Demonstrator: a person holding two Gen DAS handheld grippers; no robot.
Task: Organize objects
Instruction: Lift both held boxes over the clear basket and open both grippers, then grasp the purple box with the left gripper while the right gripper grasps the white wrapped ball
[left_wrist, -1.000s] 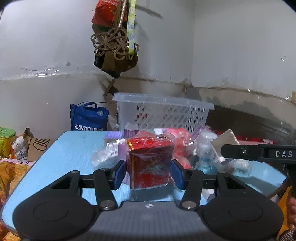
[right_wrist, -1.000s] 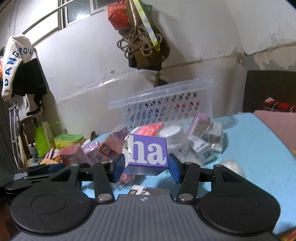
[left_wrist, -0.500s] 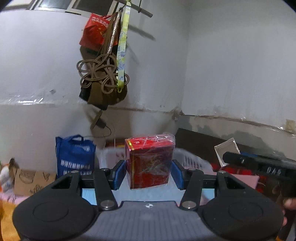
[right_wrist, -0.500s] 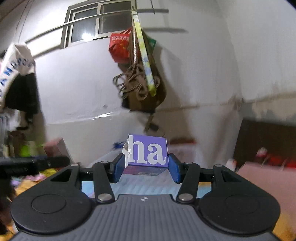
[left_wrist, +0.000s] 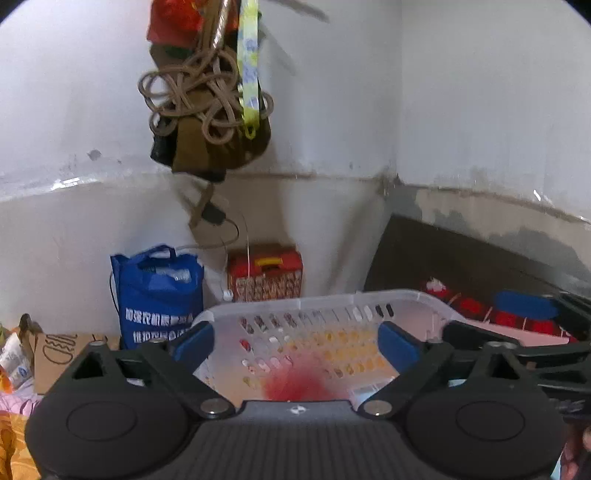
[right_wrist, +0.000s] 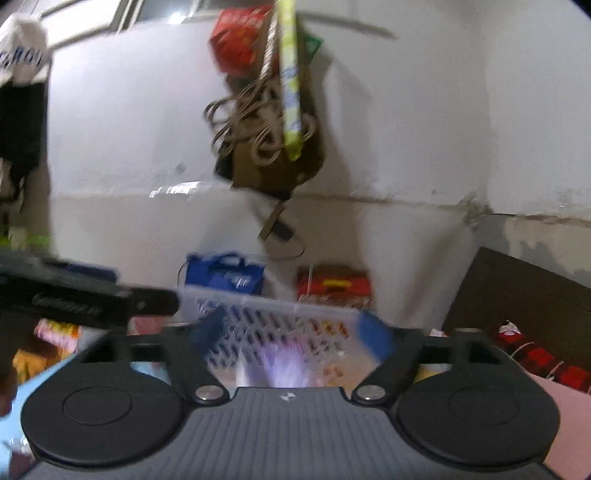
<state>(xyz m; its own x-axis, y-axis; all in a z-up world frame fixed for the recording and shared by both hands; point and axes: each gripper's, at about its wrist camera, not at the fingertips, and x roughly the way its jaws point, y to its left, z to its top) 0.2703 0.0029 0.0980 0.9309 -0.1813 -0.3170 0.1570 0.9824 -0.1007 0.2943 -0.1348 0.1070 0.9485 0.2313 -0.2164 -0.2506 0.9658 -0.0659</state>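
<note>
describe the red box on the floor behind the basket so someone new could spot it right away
Find the corner where the two white walls meet; below it the clear plastic basket sits in front. On the floor behind its far rim, right of the blue shopping bag, stands the red box. Its yellow top handle and patterned front set it apart.

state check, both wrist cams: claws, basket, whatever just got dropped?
left claw: open, empty, above the basket
right claw: open, empty, above the basket
clear plastic basket: upright, open top
red blur: inside the basket, motion-blurred
purple-white blur: inside the basket, motion-blurred
blue bag: upright beside the wall
</note>
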